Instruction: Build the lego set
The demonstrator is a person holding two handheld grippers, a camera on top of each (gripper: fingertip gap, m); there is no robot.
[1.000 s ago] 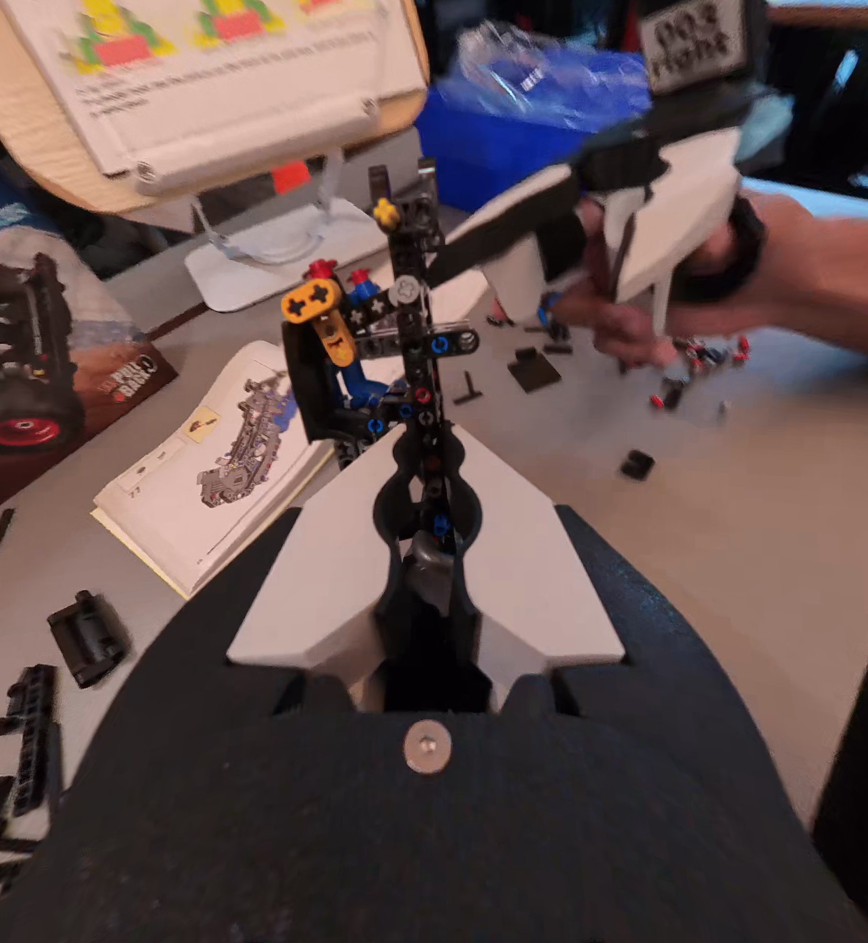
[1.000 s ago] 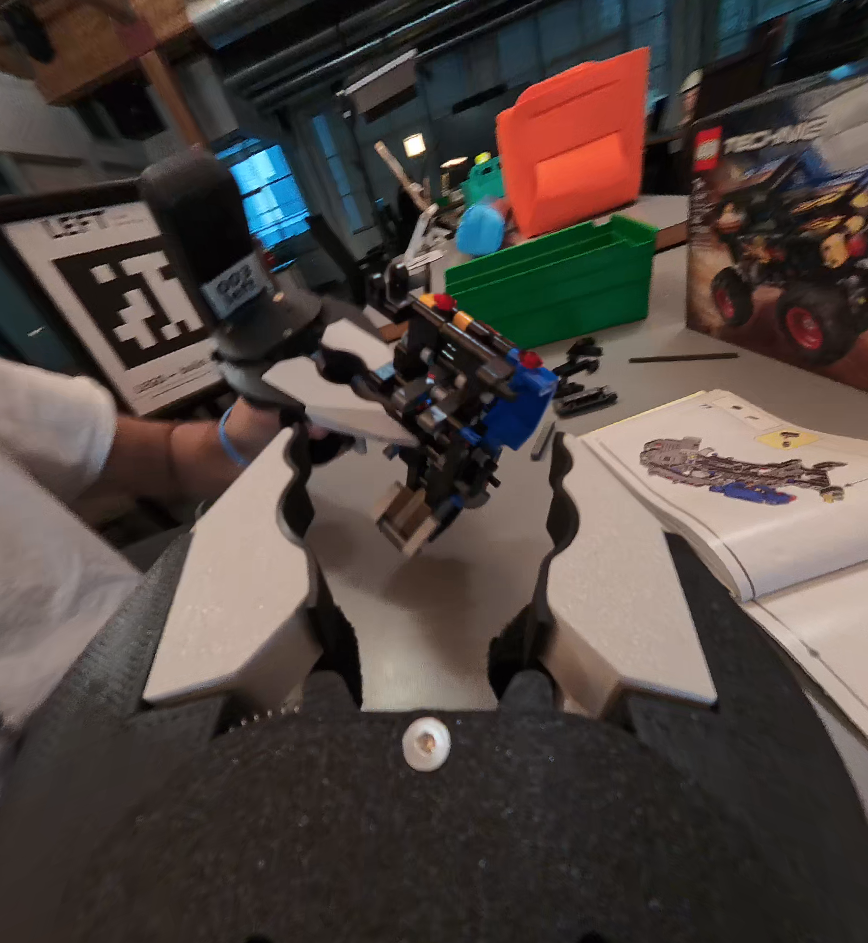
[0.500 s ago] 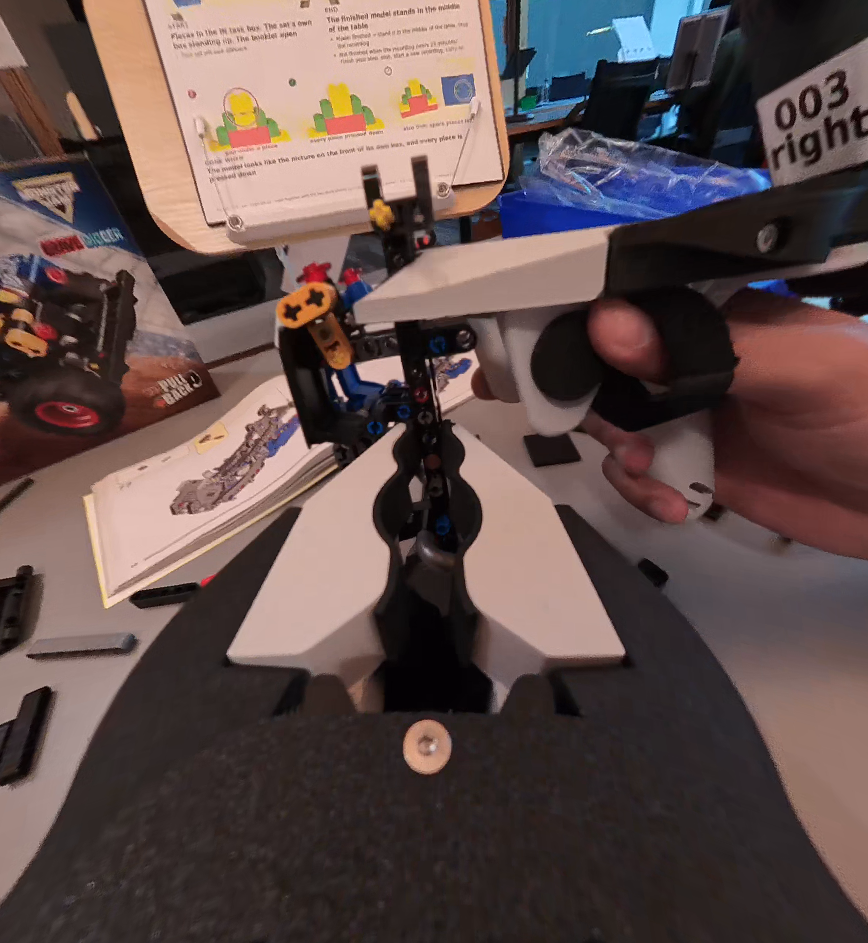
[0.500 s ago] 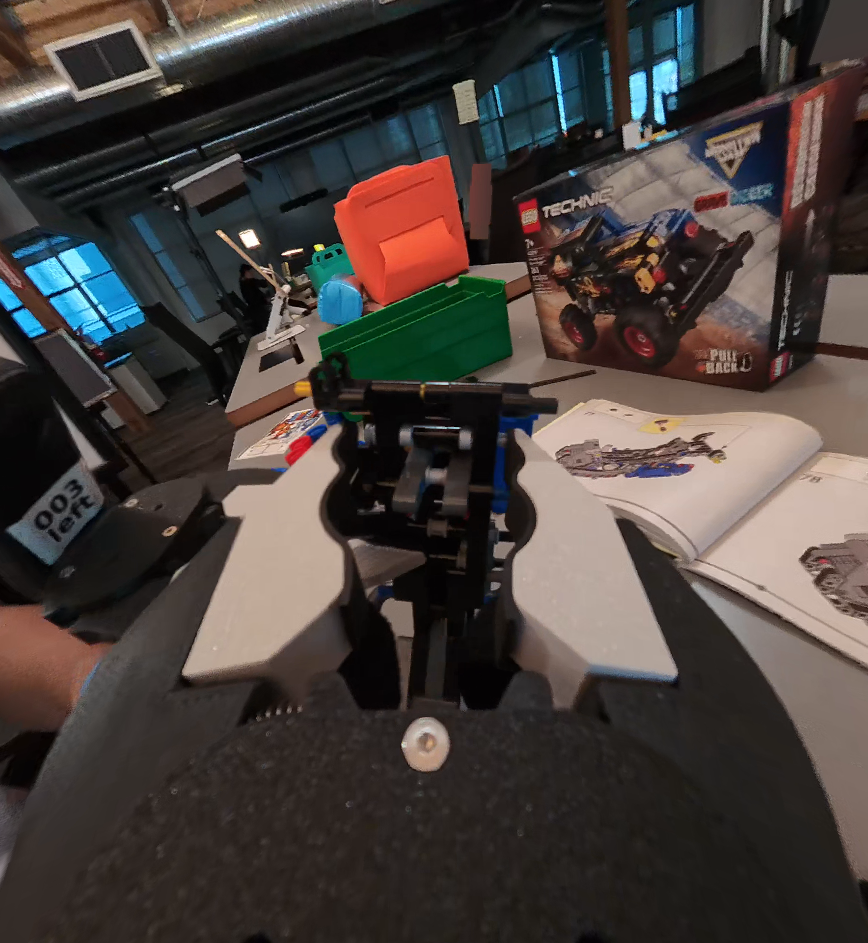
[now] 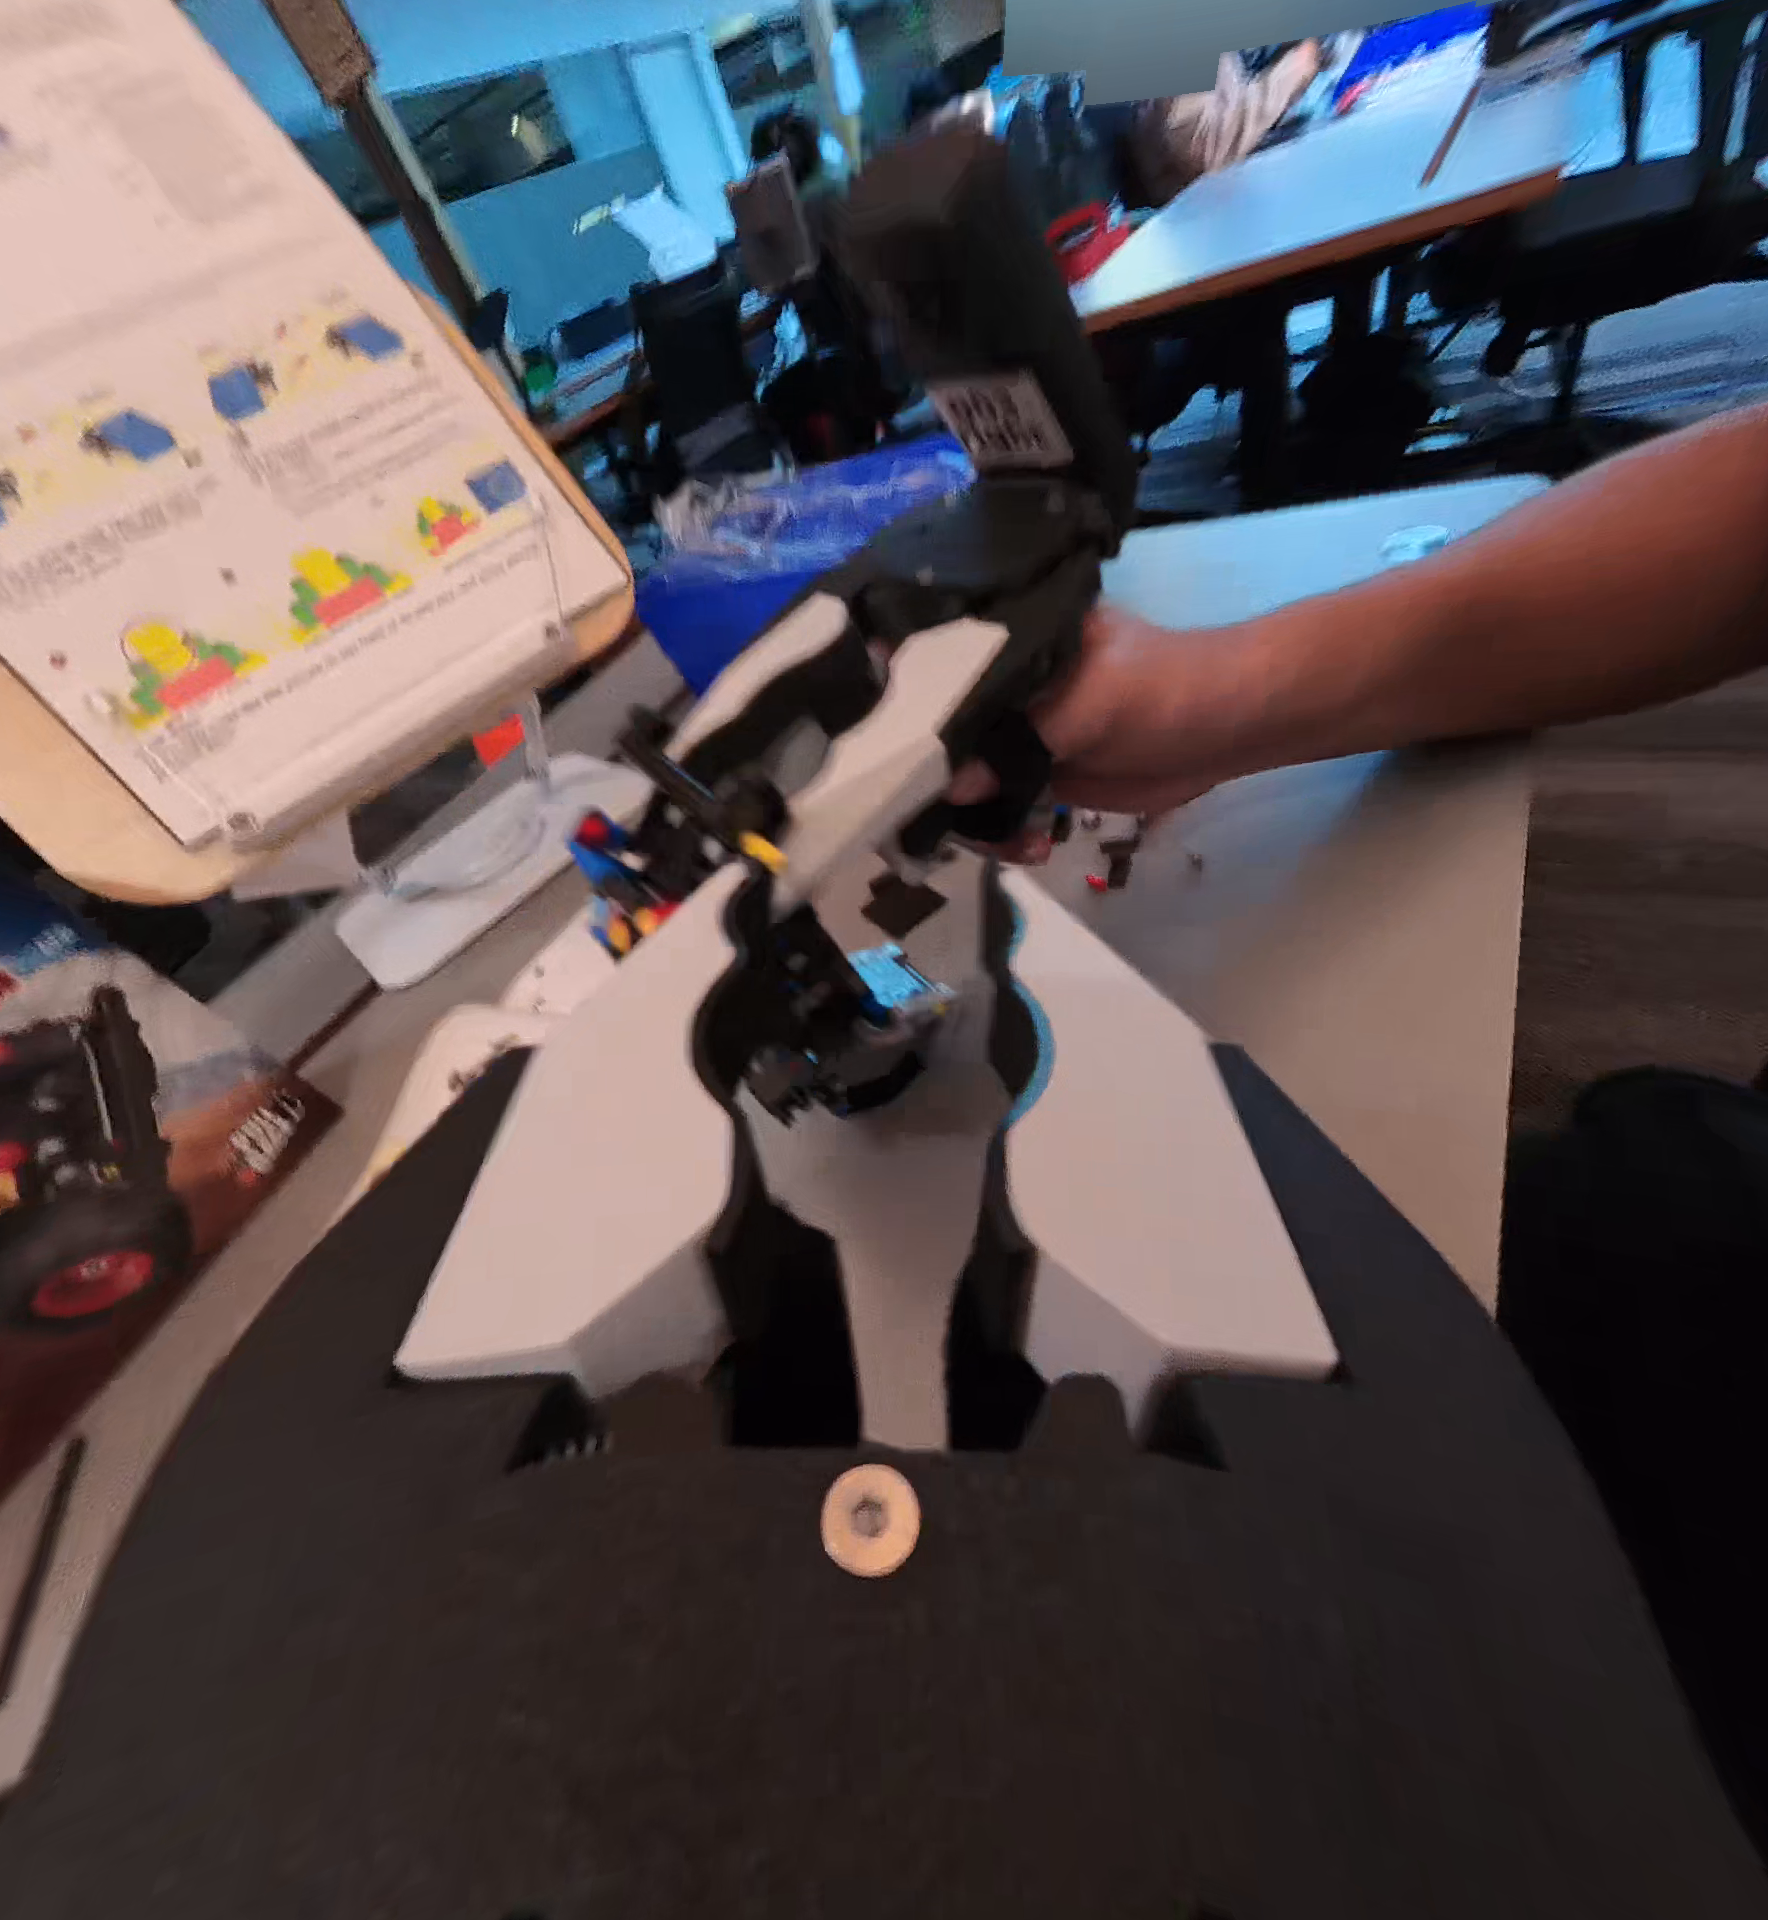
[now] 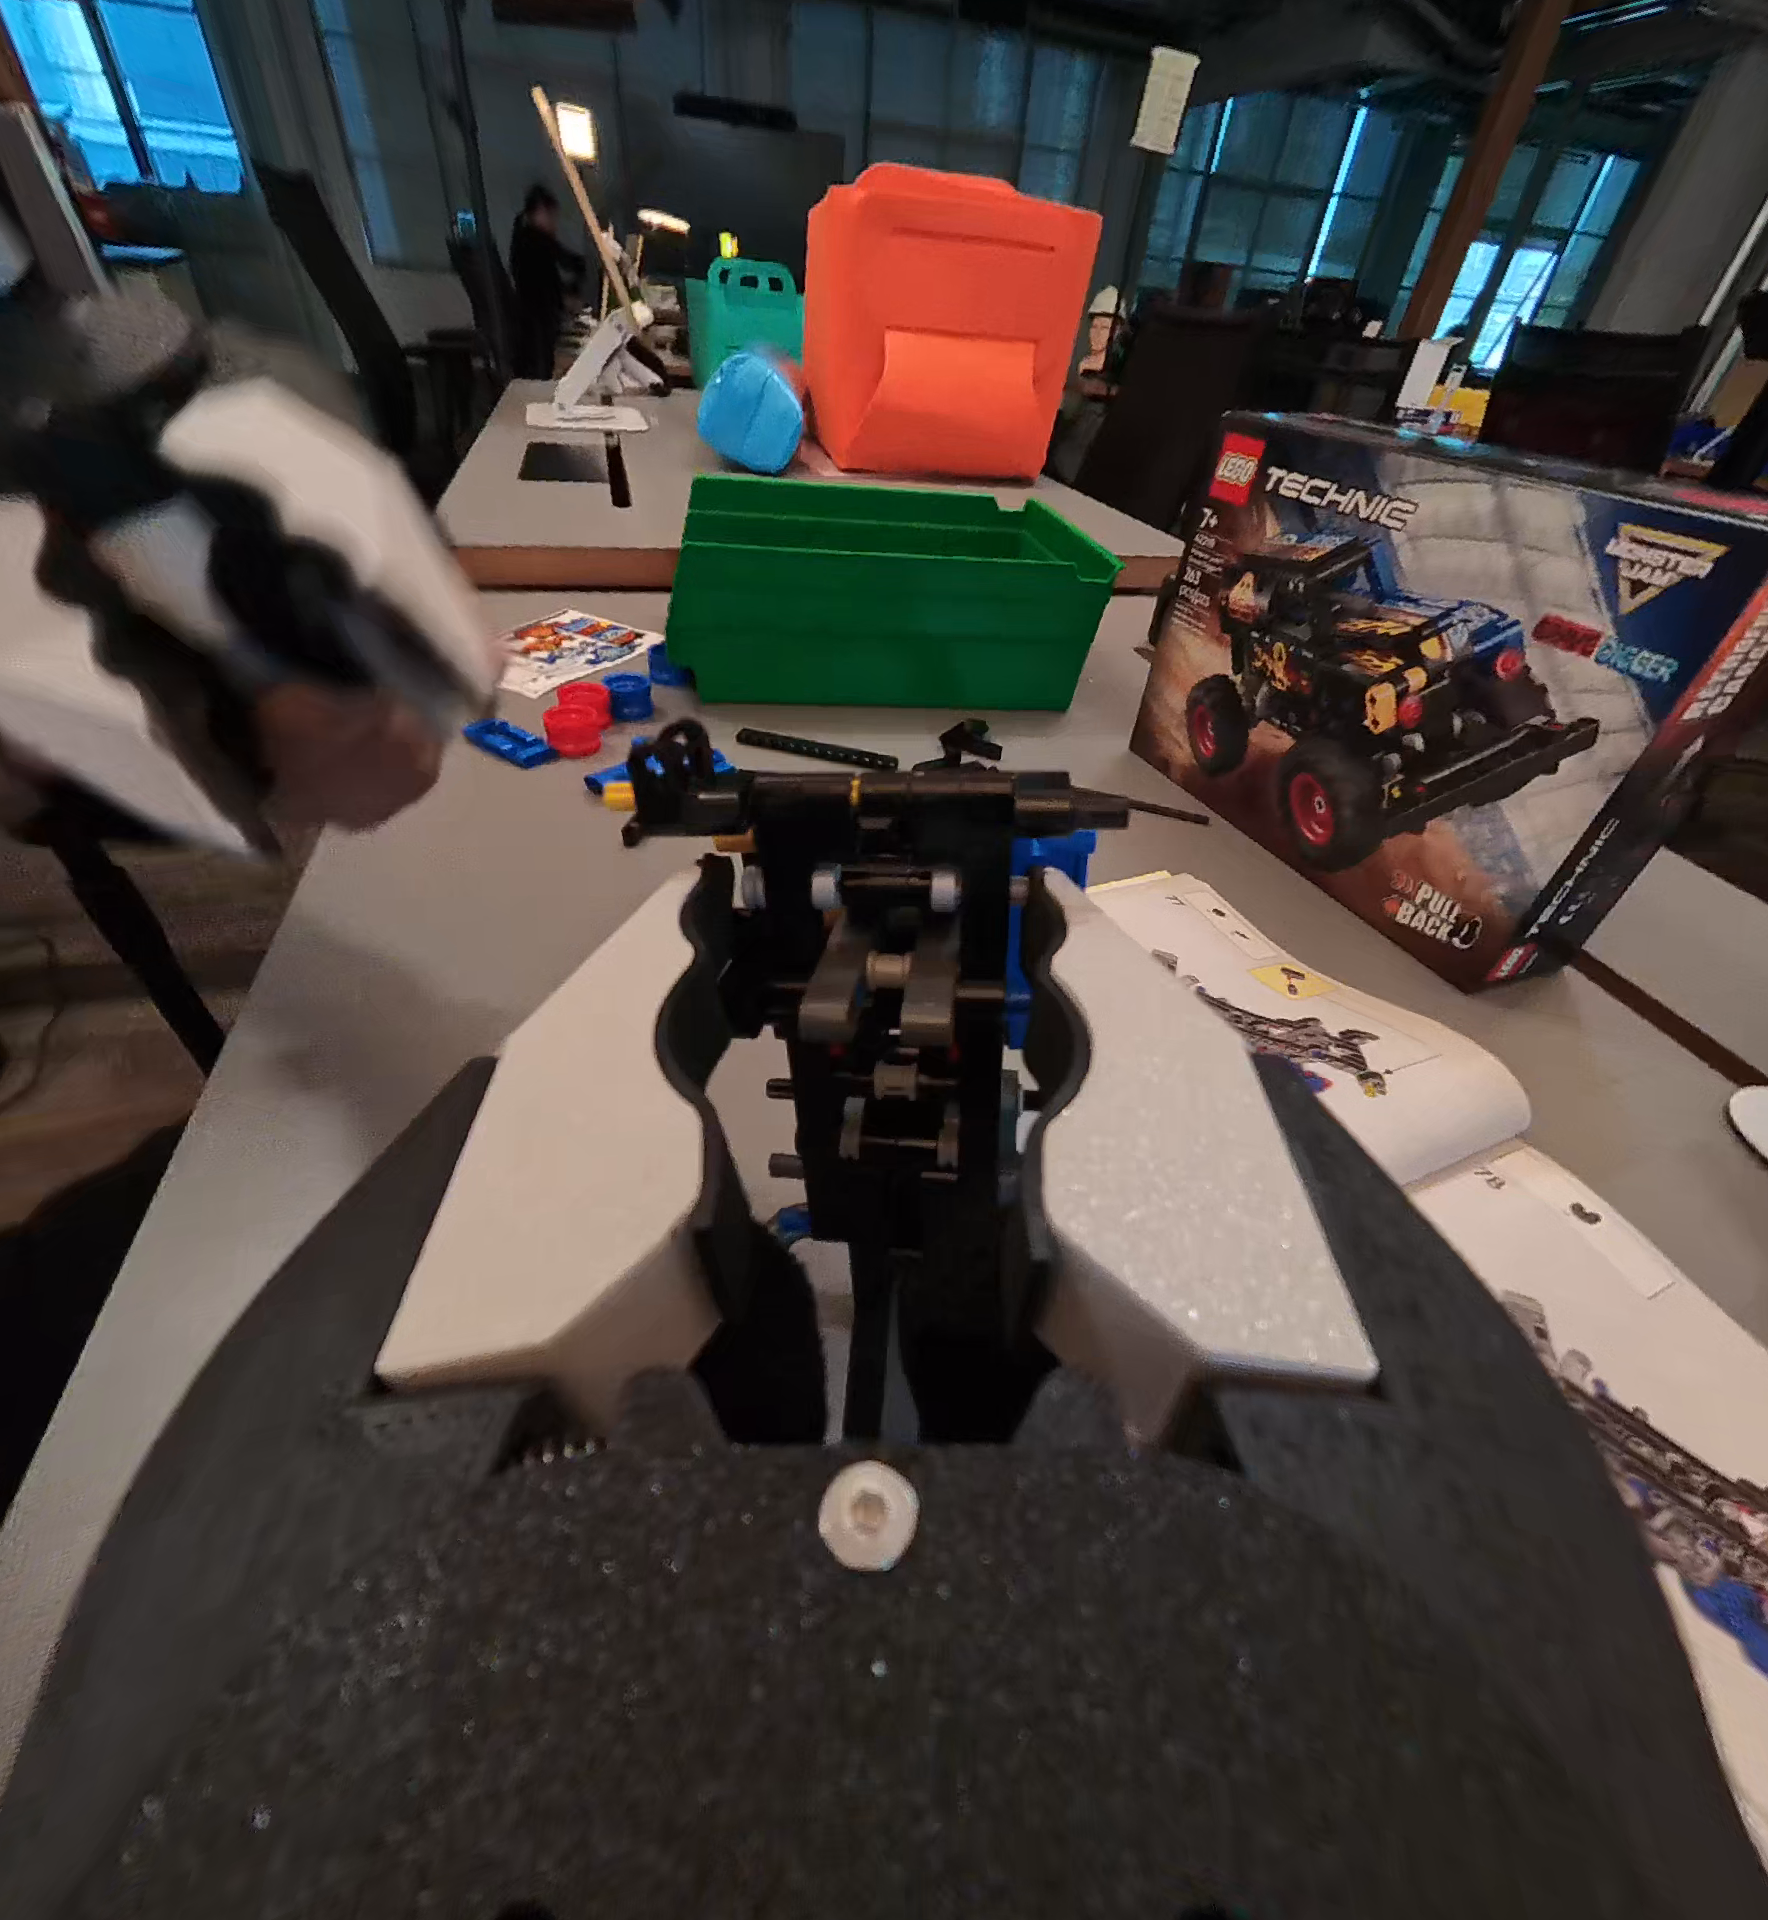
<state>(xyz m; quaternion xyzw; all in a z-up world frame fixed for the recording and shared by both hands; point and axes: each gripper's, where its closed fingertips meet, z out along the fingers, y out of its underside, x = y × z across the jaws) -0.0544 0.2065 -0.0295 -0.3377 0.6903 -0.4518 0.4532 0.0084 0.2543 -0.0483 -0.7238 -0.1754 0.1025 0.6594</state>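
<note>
The partly built Lego model (image 6: 890, 997), a black frame with blue and yellow parts, stands upright between my right gripper's (image 6: 875, 894) fingers, which are shut on it above the grey table (image 6: 423, 935). In the left wrist view the right gripper (image 5: 838, 727) holds the model (image 5: 807, 997) from behind. My left gripper (image 5: 869, 894) is open and empty, its fingers spread on either side of the model's lower end without gripping it. In the right wrist view the left gripper (image 6: 319, 582) appears blurred at the left, apart from the model.
An open instruction booklet (image 6: 1327, 1018) lies to the right, with the set's box (image 6: 1431, 665) behind it. A green bin (image 6: 890, 603) and an orange container (image 6: 953, 312) stand at the back. Loose red and blue parts (image 6: 579, 717) lie near the bin. An instruction board (image 5: 236, 499) stands on the left.
My left gripper has opened, let go of the model and drawn back. My right gripper has closed on the model and now holds it alone.
</note>
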